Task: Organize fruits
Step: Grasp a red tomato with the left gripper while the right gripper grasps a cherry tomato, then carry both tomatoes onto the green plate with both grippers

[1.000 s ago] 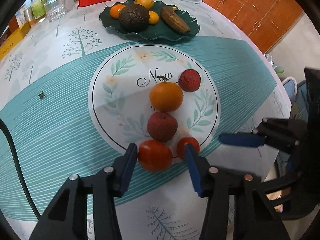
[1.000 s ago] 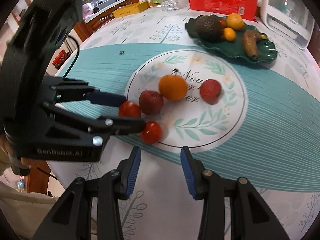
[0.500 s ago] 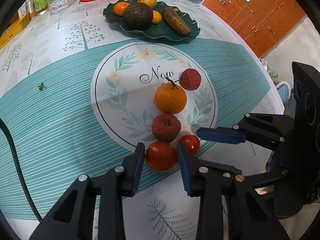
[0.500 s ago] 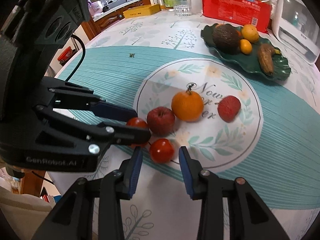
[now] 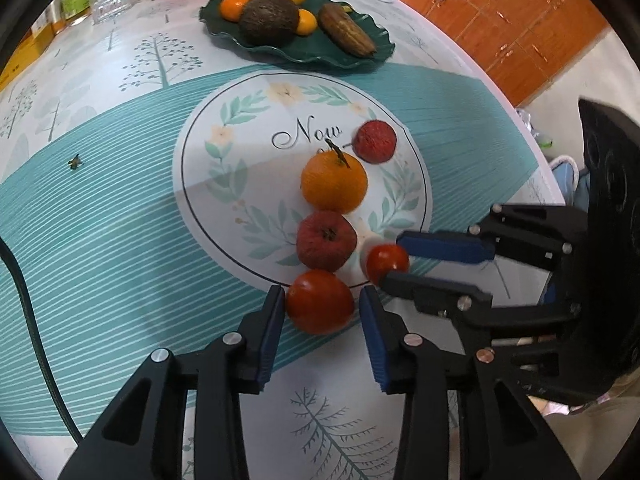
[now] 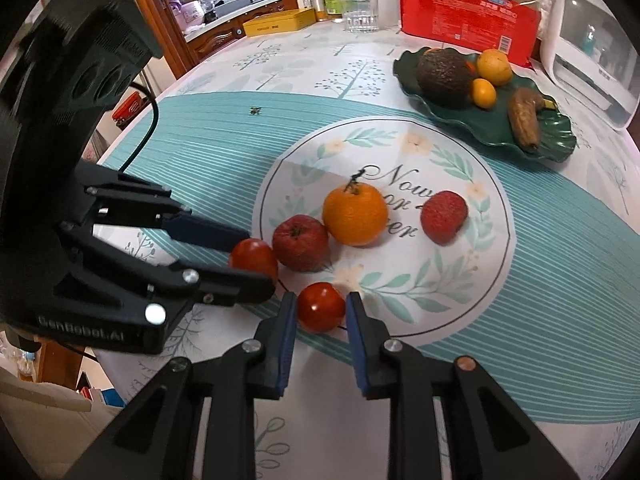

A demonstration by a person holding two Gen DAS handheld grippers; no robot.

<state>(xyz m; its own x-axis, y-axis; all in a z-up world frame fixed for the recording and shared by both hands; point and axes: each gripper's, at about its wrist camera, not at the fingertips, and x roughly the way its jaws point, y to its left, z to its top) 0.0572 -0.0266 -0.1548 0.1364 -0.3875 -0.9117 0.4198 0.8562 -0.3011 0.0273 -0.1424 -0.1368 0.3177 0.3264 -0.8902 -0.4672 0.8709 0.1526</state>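
A row of fruit lies on the round printed mat (image 5: 224,184): a red lychee (image 5: 375,142), an orange (image 5: 334,182), a dark red fruit (image 5: 326,241) and two tomatoes. My left gripper (image 5: 322,308) is shut on the larger tomato (image 5: 319,302) at the mat's near edge. My right gripper (image 6: 321,310) is shut on the smaller tomato (image 6: 321,307); it shows in the left wrist view (image 5: 387,259) too. Both tomatoes rest at table level.
A dark green leaf-shaped plate (image 5: 296,50) at the back holds an avocado (image 5: 269,19), small oranges and a brown banana (image 5: 347,36). A red box (image 6: 468,20), a glass (image 6: 361,14), bottles and a white appliance (image 6: 592,52) stand behind it. A black cable (image 5: 24,300) runs at the left.
Both grippers moved forward and closed: the left one onto the larger tomato, the right one onto the smaller tomato. The other fruits did not move.
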